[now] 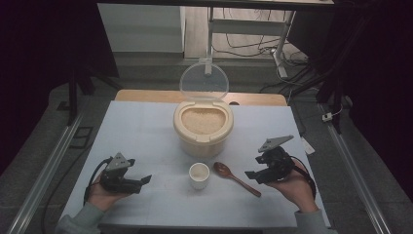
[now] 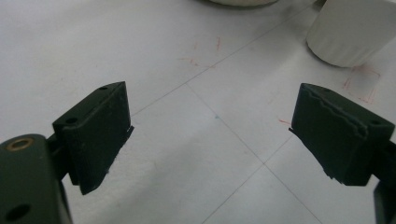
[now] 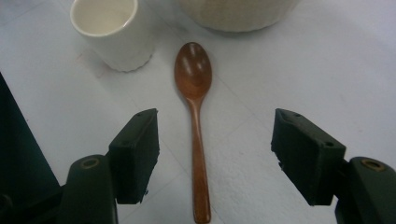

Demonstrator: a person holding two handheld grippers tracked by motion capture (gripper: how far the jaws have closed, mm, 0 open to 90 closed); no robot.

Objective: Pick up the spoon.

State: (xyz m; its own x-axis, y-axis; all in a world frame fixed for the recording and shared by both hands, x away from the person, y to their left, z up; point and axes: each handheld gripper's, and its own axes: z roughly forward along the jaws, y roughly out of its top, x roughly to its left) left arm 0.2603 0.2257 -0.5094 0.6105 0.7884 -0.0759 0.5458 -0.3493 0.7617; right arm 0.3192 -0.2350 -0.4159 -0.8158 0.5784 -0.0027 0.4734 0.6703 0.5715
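Both the left gripper (image 1: 146,180) and right gripper (image 1: 249,174) stand wide open and empty, the right one's jaws on either side of the wooden spoon (image 3: 196,116) beside the white cup (image 3: 112,32).

From my feed the spoon (image 3: 194,84) looks like glossy, smooth reddish-brown wood. The cup (image 3: 112,32) reads as white glazed ceramic with a soft sheen. The rice container (image 1: 203,127) is cream plastic, its lid (image 1: 204,81) clear plastic. The table (image 1: 146,141) top is matt white, slightly grainy. Both gripper jaws are matt black plastic.
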